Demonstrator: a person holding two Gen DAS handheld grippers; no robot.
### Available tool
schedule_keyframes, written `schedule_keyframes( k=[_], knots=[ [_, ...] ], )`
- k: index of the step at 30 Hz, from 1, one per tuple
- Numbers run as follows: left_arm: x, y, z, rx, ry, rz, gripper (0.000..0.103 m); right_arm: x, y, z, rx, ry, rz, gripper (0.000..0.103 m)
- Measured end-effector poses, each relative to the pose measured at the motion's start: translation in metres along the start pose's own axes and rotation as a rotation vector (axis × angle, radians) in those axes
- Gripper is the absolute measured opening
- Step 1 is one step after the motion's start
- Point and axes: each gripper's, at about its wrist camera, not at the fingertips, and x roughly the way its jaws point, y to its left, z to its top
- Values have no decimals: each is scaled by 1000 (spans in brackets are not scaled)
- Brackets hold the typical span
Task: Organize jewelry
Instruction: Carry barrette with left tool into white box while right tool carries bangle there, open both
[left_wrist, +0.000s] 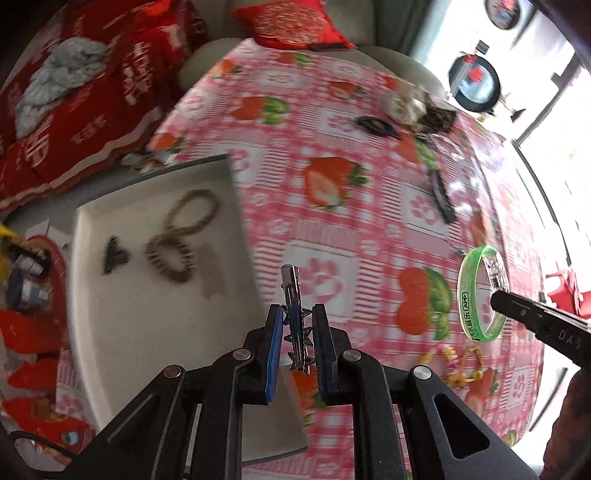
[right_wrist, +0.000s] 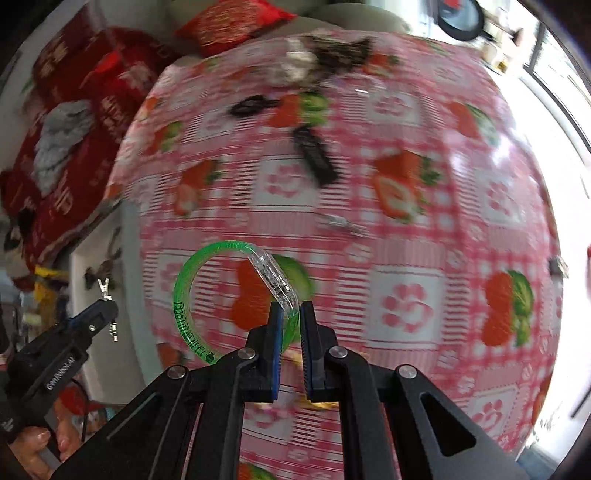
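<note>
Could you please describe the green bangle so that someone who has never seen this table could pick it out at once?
Start from the pink strawberry tablecloth. Above it, the right tongs grip the green bangle, a translucent green ring with printed lettering. Only it has a clear plastic clasp section; the hair clips nearby are dark, and the left tongs hold a metal clip.

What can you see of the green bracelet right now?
The green bracelet is a translucent plastic ring with dark printed lettering and a clear, boxy segment along one side. The right tool is shut on its rim beside that clear segment, holding it on edge above the strawberry tablecloth. Nothing else touches it.
</note>
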Motion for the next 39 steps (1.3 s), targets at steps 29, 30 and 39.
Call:
schedule_keyframes(
  k=[29,30,39],
  knots=[
    [31,143,-65,-235,77,142,23,129,253,-15,-482,274,170,10],
    [32,143,-65,-235,78,145,23,134,258,-15,-493,283,166,10],
    [41,149,-64,-253,78,158,23,155,285,-3,-539,266,123,10]
  ],
)
